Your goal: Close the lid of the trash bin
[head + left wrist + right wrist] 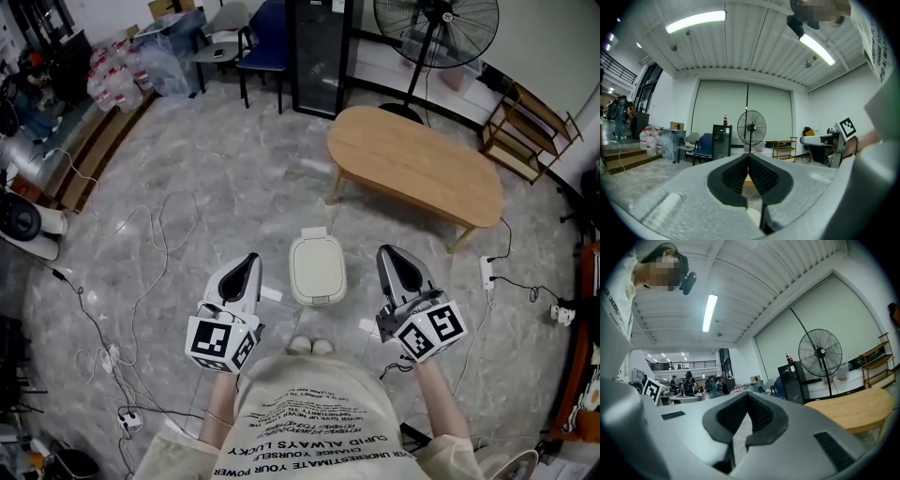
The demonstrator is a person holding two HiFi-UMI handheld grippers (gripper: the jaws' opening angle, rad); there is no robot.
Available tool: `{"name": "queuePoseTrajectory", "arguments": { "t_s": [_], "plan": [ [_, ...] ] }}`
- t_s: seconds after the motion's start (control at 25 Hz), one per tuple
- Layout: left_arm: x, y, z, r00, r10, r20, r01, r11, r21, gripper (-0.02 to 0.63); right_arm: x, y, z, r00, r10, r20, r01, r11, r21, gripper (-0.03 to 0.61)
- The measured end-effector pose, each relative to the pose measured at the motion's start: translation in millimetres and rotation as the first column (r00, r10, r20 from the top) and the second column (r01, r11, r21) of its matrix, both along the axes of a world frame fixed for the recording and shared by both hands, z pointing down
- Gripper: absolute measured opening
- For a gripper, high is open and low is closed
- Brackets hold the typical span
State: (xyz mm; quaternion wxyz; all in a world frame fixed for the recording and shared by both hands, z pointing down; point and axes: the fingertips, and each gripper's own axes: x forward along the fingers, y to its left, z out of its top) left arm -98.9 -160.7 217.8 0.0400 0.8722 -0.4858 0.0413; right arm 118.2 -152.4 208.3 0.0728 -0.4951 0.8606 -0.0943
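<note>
You stood on a grey marbled floor [234,187] strewn with cables, in a room with white walls and a ribbed ceiling.

Your left gripper [251,259] was held level, its jaws pressed together with nothing between them. Your right gripper [386,251] was the same: jaws together and empty. Each carried its marker cube at the rear, the left cube [222,342] and the right cube [429,330] both just in front of your chest.

The bin [317,270] sat on the floor between the two grippers and below them, touched by neither, with your shoes [309,345] just behind it. In the head view its white lid lay flat on top.

Your shirt [309,422] bore black print, upside down in the head view: "CUPID ALWAYS LUCKY", "CHANGE YOURSELF" and "UNDERESTIMATE YOUR POWER" could be read.

Beyond the bin and to the right stood a wooden table [412,164]. Behind that were a fan [436,28], a black cabinet [319,52] and a blue chair [267,37]. A power strip [487,272] lay on the floor near the right gripper.
</note>
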Motion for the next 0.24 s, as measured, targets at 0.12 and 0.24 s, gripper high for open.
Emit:
{"name": "queuePoseTrajectory", "arguments": {
  "t_s": [0.12,0.24],
  "plan": [
    [-2.2,-1.1,1.1,1.0,-0.003,-0.003,0.003,1.0,0.0,0.023,0.4,-0.4,0.9,1.0,0.005,-0.006,-0.005,1.0,0.0,0.005],
    [-2.6,-1.5,2.7,1.0,-0.002,-0.006,0.002,1.0,0.0,0.023,1.0,0.4,3.3,1.0,0.009,-0.01,-0.009,1.0,-0.003,0.005]
  ]
}}
